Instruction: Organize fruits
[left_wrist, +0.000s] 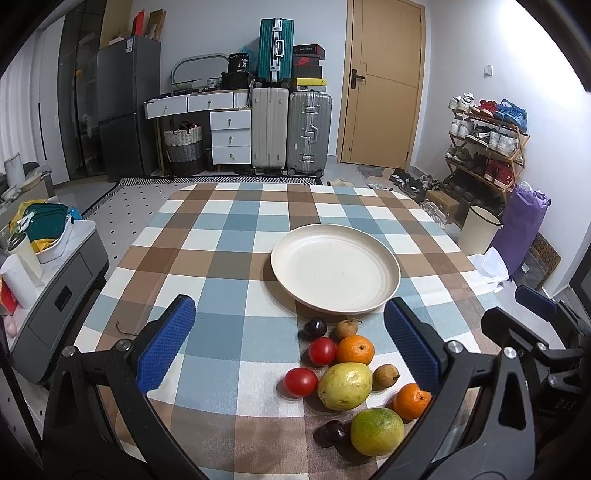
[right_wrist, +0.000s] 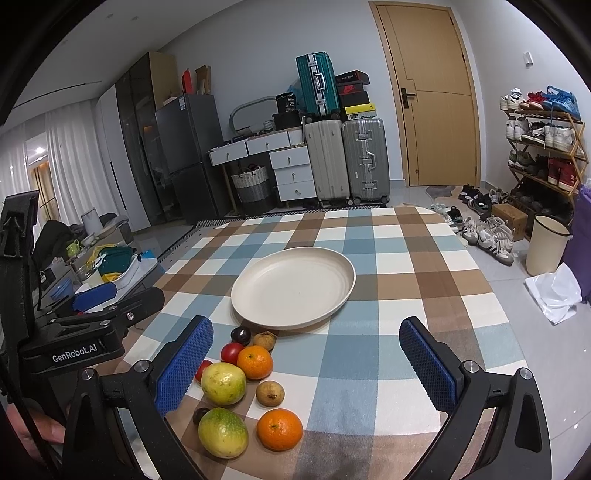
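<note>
Meanwhile, Both Grippers Hung Open Over the Fruit

The left hand-held gripper (left_wrist: 290, 341) was held low above the near part of the desk, its blue-padded fingers (left_wrist: 166, 343) spread wide apart and holding nothing. The right hand-held gripper (right_wrist: 306, 363) hung just beside it at about the same height, its jaws likewise wide apart and empty. Each gripper showed at the edge of the other's view.

The desk (left_wrist: 229, 229) was covered by a checked cloth in blue, brown and white. Behind it stood a room with stacked suitcases (left_wrist: 291, 129), a white set of drawers (left_wrist: 231, 134), a dark fridge (left_wrist: 127, 103), a wooden door (left_wrist: 384, 81) and a rack of shoes (left_wrist: 487, 144) by the right wall. A pale bin (left_wrist: 478, 230) stood on the floor near the rack.

A cream plate (left_wrist: 336, 267) lay on the middle of the desk with nothing on it. The fruit sat in a loose cluster on the cloth just in front of the plate: a yellow-green guava (left_wrist: 345, 386), a green-orange citrus (left_wrist: 376, 431), two oranges (left_wrist: 355, 349), two red tomatoes (left_wrist: 322, 350), two small brown fruits (left_wrist: 385, 376) and two dark plums (left_wrist: 314, 328). In the left wrist view the cluster lay between the fingers, toward the right one. In the right wrist view the guava (right_wrist: 223, 384) was close by the left finger (right_wrist: 184, 363), and the rest spread toward the gap's middle.
</note>
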